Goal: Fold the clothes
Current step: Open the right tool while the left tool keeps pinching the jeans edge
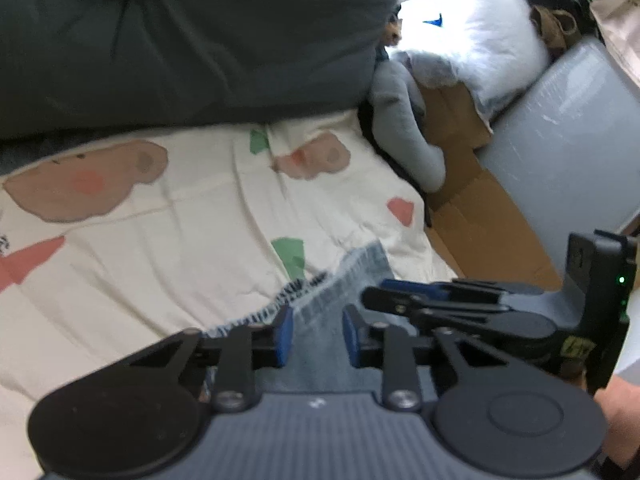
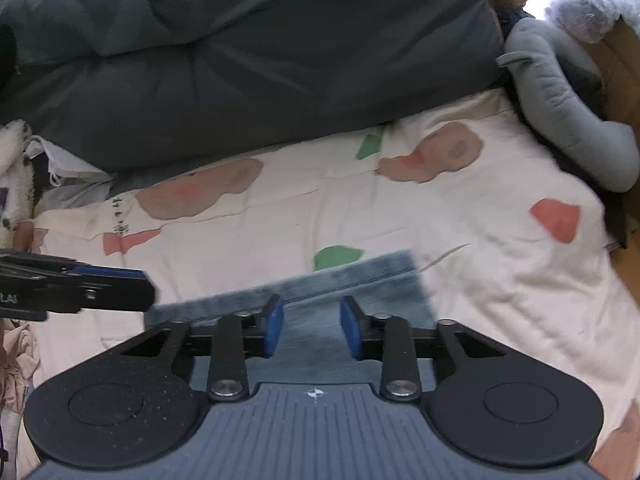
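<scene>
A blue denim garment (image 1: 320, 316) lies on a cream bedsheet printed with pink, red and green shapes (image 1: 160, 248). My left gripper (image 1: 317, 336) is open, its blue-padded fingers apart just above the denim's frayed edge. My right gripper (image 2: 311, 330) is open too, over the same denim (image 2: 352, 284). In the left wrist view the right gripper (image 1: 404, 296) comes in from the right, close beside the left one. In the right wrist view the left gripper (image 2: 120, 284) reaches in from the left edge. Neither holds cloth.
A dark grey duvet (image 2: 240, 60) is heaped along the far side of the bed. A grey plush toy (image 2: 568, 92) lies at the bed's right edge, with a cardboard box (image 1: 472, 200), a white pillow (image 1: 472, 28) and a grey bin (image 1: 568, 128) beyond. Clothes pile at left (image 2: 16, 168).
</scene>
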`<action>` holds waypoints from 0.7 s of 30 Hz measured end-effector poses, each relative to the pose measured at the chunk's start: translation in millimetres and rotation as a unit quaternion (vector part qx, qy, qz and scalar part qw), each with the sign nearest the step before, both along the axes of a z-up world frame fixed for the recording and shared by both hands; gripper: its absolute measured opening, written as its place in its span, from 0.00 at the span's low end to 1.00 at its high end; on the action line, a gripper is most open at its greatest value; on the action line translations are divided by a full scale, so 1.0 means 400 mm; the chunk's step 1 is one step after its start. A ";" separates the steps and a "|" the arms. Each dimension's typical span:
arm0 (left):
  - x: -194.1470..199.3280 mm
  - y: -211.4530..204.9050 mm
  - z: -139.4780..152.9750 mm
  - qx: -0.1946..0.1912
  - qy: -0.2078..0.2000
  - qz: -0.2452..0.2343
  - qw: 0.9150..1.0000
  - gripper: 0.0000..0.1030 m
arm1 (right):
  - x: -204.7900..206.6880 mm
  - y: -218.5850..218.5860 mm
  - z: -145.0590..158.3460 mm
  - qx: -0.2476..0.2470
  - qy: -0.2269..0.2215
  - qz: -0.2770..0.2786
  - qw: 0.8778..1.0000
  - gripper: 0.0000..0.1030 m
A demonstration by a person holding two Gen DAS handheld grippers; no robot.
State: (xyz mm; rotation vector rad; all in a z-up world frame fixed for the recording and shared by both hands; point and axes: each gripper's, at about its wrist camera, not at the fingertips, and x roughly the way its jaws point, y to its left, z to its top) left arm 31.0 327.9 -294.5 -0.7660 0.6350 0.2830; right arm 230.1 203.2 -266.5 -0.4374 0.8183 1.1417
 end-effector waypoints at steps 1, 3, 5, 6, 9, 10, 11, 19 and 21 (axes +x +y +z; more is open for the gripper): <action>0.001 -0.001 -0.008 -0.004 0.002 0.004 1.000 0.19 | -0.003 0.001 -0.010 0.002 0.002 -0.001 1.000 0.25; 0.005 -0.002 -0.023 -0.011 0.006 0.010 1.000 0.18 | -0.007 0.002 -0.030 0.007 0.005 -0.005 1.000 0.23; 0.016 -0.005 -0.035 -0.013 0.011 0.004 1.000 0.16 | -0.007 0.001 -0.045 0.013 0.009 -0.011 1.000 0.21; 0.020 -0.007 -0.038 -0.014 0.010 0.000 1.000 0.15 | -0.003 -0.001 -0.049 0.016 0.011 -0.015 1.000 0.21; 0.038 -0.018 -0.052 -0.002 0.014 -0.009 1.000 0.15 | 0.002 -0.004 -0.056 0.028 0.019 -0.021 0.999 0.21; 0.044 -0.018 -0.062 0.001 0.020 -0.009 1.000 0.15 | 0.003 0.000 -0.061 0.027 0.020 -0.021 0.999 0.21; 0.048 -0.015 -0.073 0.004 0.027 -0.007 1.000 0.15 | 0.004 0.003 -0.067 0.026 0.020 -0.021 0.999 0.20; 0.049 0.022 -0.152 -0.002 0.060 0.009 0.998 0.03 | 0.012 0.045 -0.118 0.014 0.033 -0.027 0.999 0.18; 0.050 0.025 -0.165 0.000 0.062 0.009 0.998 0.03 | 0.013 0.058 -0.131 0.007 0.035 -0.027 0.999 0.18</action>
